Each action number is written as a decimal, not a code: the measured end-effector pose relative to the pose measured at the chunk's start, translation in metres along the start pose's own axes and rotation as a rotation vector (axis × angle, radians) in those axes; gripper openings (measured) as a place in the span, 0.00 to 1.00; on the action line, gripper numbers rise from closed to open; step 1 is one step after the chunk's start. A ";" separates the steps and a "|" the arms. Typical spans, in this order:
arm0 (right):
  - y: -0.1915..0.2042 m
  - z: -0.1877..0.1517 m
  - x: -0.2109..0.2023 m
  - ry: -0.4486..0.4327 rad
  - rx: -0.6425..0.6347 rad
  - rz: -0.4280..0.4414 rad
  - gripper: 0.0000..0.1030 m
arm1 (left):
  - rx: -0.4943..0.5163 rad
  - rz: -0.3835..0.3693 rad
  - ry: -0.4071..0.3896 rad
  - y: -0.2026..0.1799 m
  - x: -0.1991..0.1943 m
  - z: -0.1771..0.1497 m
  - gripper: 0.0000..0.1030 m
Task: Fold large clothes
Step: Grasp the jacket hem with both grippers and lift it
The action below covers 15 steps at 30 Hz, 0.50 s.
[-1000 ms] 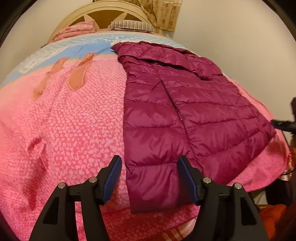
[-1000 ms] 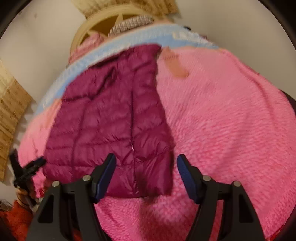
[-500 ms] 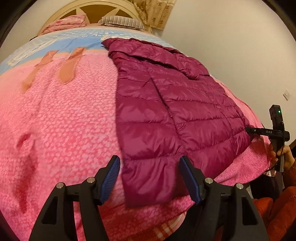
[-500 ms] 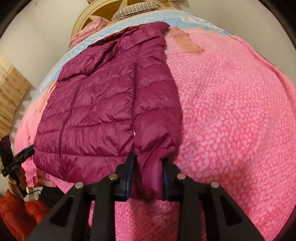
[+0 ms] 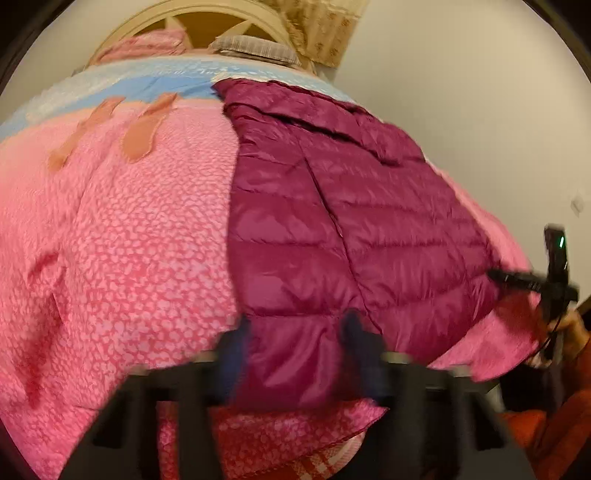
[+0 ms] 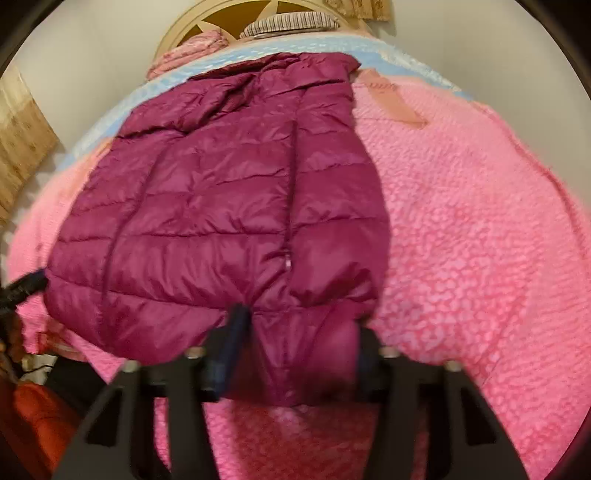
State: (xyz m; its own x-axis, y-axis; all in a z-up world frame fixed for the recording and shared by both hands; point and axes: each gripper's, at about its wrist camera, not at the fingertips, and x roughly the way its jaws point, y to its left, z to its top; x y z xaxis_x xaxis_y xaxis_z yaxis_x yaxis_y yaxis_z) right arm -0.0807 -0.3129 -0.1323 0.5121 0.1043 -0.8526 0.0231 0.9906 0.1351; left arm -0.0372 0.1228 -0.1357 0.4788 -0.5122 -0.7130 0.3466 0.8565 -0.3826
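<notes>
A magenta quilted puffer jacket point(image 5: 332, 221) lies flat on a pink bedspread point(image 5: 129, 240), collar toward the headboard. In the left wrist view my left gripper point(image 5: 295, 350) is blurred, its fingers straddling the jacket's near hem corner with a wide gap. In the right wrist view the jacket point(image 6: 221, 203) fills the left half, and my right gripper point(image 6: 295, 347) has its fingers on either side of the bunched near hem corner, jaws apart. The right gripper also shows at the far right of the left wrist view point(image 5: 517, 280).
A cream arched headboard point(image 5: 199, 22) with a striped pillow point(image 5: 255, 48) and a pink pillow point(image 6: 192, 48) stands at the far end. A white wall point(image 5: 461, 92) runs along one side. An orange cloth point(image 6: 40, 417) lies below the bed's near edge.
My left gripper moved forward and its fingers now straddle the hem corner. My right gripper, shut on the hem half a second ago, has opened around the bunched fabric.
</notes>
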 end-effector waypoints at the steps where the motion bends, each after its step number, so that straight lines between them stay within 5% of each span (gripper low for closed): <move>1: -0.001 0.000 -0.002 -0.002 -0.001 0.006 0.22 | -0.050 -0.045 0.007 0.007 0.001 0.001 0.18; 3: -0.005 -0.001 -0.004 -0.008 0.030 0.054 0.16 | -0.110 -0.113 0.013 0.012 0.004 0.000 0.11; 7: -0.003 -0.002 -0.013 -0.039 0.056 0.075 0.13 | -0.066 -0.100 -0.015 -0.001 -0.002 0.002 0.06; 15: 0.011 -0.011 -0.071 -0.160 0.060 0.203 0.11 | -0.022 -0.223 -0.158 -0.017 -0.059 0.011 0.04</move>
State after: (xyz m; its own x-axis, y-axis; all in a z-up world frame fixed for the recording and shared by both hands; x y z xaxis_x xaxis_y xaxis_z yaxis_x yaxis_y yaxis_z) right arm -0.1262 -0.3088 -0.0764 0.6406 0.2804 -0.7149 -0.0455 0.9432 0.3291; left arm -0.0624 0.1375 -0.0806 0.5133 -0.6907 -0.5093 0.4408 0.7214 -0.5341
